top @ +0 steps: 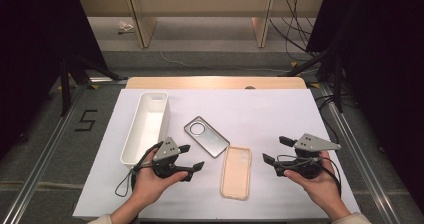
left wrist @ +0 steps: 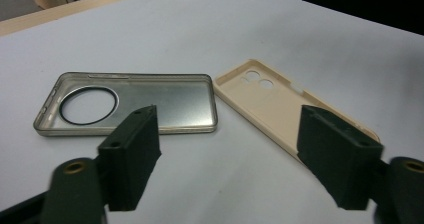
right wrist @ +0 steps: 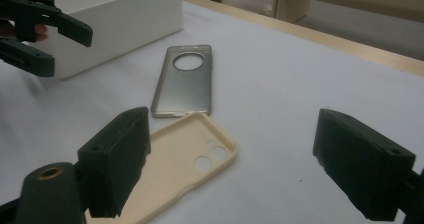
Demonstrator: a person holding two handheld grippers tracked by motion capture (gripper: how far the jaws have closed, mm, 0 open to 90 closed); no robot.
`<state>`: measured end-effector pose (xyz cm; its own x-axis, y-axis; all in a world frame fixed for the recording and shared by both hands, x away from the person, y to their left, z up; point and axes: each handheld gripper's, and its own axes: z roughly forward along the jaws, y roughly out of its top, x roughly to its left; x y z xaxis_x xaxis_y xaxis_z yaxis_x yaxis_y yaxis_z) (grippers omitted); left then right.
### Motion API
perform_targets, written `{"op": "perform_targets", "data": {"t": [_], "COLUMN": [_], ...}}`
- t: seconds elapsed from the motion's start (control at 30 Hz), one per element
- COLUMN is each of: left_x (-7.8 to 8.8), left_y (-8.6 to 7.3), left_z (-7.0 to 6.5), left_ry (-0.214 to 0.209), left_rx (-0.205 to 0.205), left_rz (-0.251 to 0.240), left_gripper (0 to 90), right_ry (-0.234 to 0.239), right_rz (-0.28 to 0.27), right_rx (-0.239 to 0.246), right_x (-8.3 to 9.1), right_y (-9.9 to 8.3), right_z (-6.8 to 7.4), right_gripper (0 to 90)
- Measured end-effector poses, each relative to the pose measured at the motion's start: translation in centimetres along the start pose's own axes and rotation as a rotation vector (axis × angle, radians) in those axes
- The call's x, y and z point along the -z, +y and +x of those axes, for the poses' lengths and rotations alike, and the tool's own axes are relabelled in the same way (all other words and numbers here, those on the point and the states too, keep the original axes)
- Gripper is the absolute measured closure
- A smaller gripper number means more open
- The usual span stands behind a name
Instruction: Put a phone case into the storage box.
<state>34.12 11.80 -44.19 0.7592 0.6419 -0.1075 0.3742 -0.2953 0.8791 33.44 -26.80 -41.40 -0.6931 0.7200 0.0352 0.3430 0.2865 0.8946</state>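
Centrally, a grey translucent phone case [top: 206, 137] touches a beige rubbery phone case [top: 236, 172]; the left gripper [top: 191, 157] and right gripper [top: 274, 150] flank them, jaws apart, empty.

Two hand-held black plastic two-jaw grippers: the left gripper [top: 191, 157] and the right gripper [top: 277, 150], each topped by a grey three-cornered metal plate dotted with small screw holes. Blocky matte black jaws with recessed screw holes, mounted beside round brass-coloured bushings. Thin black cables looping from both. Pale, cream-coloured sleeve cuffs at the wrists.
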Motion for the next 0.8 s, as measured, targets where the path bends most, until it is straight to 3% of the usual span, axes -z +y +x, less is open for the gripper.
{"op": "perform_targets", "data": {"t": [0.1,0.23,0.33,0.37,0.47,0.6,0.63,0.67,0.8], "left_x": [-0.4,-1.1,-1.9,-2.3,-3.5,-5.9,-7.3,-7.3,-10.4], "left_y": [0.6,1.4,2.1,2.5,3.5,5.1,5.8,5.8,6.7], "left_z": [0.2,0.5,0.7,0.8,0.9,1.2,1.2,1.2,1.3], "left_ry": [0.006,0.015,0.035,0.038,0.058,0.067,0.077,0.077,0.101], "left_rx": [0.023,0.018,0.018,0.016,0.025,0.061,0.074,0.074,0.094], "left_rz": [-0.001,0.007,0.026,0.033,0.045,0.079,0.100,0.100,0.152], "left_gripper": [37.4,44.9,63.2,76.8,89.4,89.9,89.9,89.9,89.9], "right_ry": [-0.009,-0.018,-0.023,-0.026,-0.026,-0.027,-0.029,-0.029,-0.030], "right_rz": [-0.001,-0.005,-0.007,-0.007,-0.006,-0.006,-0.005,-0.005,-0.006], "right_rx": [-0.002,-0.004,-0.009,-0.012,-0.012,-0.010,-0.011,-0.011,-0.014], "right_x": [-0.1,0.0,0.0,0.0,0.0,0.0,0.0,0.0,0.0], "right_y": [0.0,0.1,0.1,0.1,0.1,0.1,0.1,0.1,0.0], "right_z": [0.0,-0.1,-0.2,-0.2,-0.2,-0.2,-0.2,-0.2,-0.3], "right_gripper": [16.4,16.4,16.4,16.4,16.4,16.4,16.4,16.4,16.4]}}
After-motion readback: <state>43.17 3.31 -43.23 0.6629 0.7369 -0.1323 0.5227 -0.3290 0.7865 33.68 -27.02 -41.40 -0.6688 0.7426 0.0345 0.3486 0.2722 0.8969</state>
